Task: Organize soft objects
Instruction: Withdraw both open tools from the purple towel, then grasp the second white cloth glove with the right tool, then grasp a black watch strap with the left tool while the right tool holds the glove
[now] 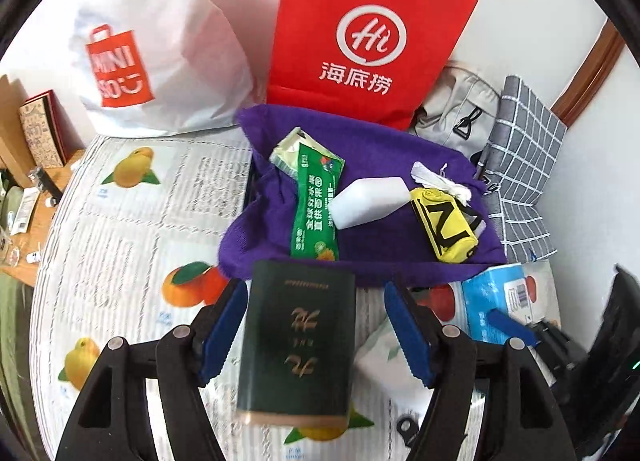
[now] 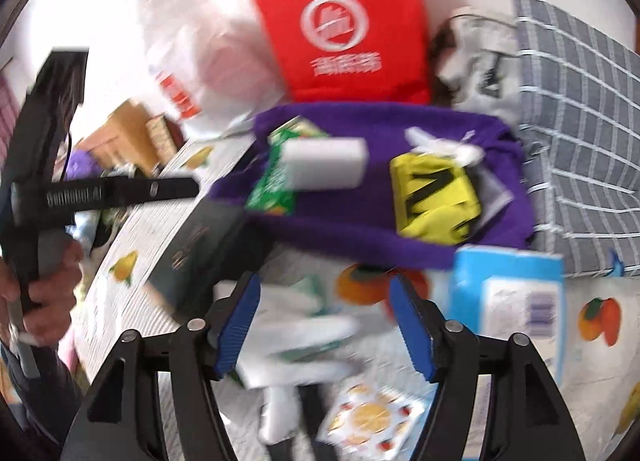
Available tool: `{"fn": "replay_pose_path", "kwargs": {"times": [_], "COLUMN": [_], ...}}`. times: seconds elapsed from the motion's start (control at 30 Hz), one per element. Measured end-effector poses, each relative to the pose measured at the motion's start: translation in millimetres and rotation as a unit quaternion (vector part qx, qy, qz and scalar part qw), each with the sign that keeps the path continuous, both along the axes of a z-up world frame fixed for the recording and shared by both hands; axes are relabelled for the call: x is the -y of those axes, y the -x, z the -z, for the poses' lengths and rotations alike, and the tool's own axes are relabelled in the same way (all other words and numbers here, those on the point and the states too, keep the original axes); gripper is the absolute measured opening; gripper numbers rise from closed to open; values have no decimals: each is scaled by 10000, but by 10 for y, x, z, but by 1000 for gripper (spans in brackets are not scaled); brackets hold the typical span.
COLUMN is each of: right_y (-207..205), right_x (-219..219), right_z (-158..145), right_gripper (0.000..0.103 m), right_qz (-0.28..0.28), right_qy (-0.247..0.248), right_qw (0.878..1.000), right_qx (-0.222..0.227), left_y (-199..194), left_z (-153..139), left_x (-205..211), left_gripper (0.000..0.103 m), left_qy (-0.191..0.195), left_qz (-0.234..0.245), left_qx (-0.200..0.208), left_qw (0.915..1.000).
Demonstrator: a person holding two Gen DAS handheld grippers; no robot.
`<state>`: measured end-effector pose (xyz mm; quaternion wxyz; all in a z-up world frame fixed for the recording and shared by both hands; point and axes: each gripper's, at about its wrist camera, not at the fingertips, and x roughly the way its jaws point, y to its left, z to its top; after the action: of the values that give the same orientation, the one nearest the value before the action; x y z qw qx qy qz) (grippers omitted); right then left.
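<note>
A purple cloth (image 1: 376, 257) lies spread at the back of the table. On it rest a green snack packet (image 1: 316, 205), a white sponge block (image 1: 370, 201), a yellow-and-black pouch (image 1: 448, 225) and a crumpled white tissue (image 1: 436, 179). My left gripper (image 1: 314, 301) is open; a dark green box (image 1: 298, 341) sits between its fingers with a gap on each side. My right gripper (image 2: 325, 289) is open above a blurred white packet (image 2: 296, 341) on the table. The blue tissue pack (image 2: 512, 301) lies just to its right.
A red paper bag (image 1: 368, 33) and a white shopping bag (image 1: 160, 49) stand behind the cloth, with a grey checked cloth (image 1: 528, 165) at the right. A fruit-print cover (image 1: 132, 229) dresses the table. A hand (image 2: 44, 301) holds the left gripper's handle.
</note>
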<state>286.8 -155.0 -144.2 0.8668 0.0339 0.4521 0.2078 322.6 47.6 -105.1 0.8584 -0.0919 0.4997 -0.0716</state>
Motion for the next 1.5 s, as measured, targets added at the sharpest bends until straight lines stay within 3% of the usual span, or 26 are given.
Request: {"fn": "replay_pose_path", "kwargs": {"times": [0.2,0.33,0.37,0.4,0.43,0.47,0.5,0.73,0.87,1.1,1.5], "right_y": [174,167,161,155,149,141,141,306,465,813,1487], "right_x": [-411,-627,-668,-685,-698,-694,-658,-237,-55,158,708], "right_z": [205,439,498,529,563,574,558,160,9,-58,196], "right_gripper": [76,75,64,43,35,17,11,11,11,11,11], "right_qz": [-400,-368,-259,-165,-108,-130,-124,403,527,599,680], "right_qy": [258,827,1111,1308,1485,1502,1375,176,-198,-249,-71], "right_qw": [9989,9959,9935,9913,9888,9885,9902,9990,9984,9978,9977], "right_qx": [24,-61,-58,-44,-65,-132,-193,-1,67,110,-37], "left_y": [282,455,480,520,545,570,601,795,948,1226,1630], "left_z": [-30,-9,-7,-4,-4,-4,-8,2,40,141,446], "left_x": [-209,-359,-384,-426,-454,-478,-504,-541,-463,-189,526], "left_gripper": [69,69,69,69,69,69,69,69,69,69,69], "left_qy": [121,130,127,116,108,92,76,188,215,109,-271], "left_qz": [-86,-98,-97,-115,-140,-168,-187,-211,-183,-60,226], "left_qx": [114,126,132,143,147,153,172,192,138,-18,-314], "left_qw": [9998,9998,9998,9998,9997,9997,9996,9994,9995,9999,9989]}}
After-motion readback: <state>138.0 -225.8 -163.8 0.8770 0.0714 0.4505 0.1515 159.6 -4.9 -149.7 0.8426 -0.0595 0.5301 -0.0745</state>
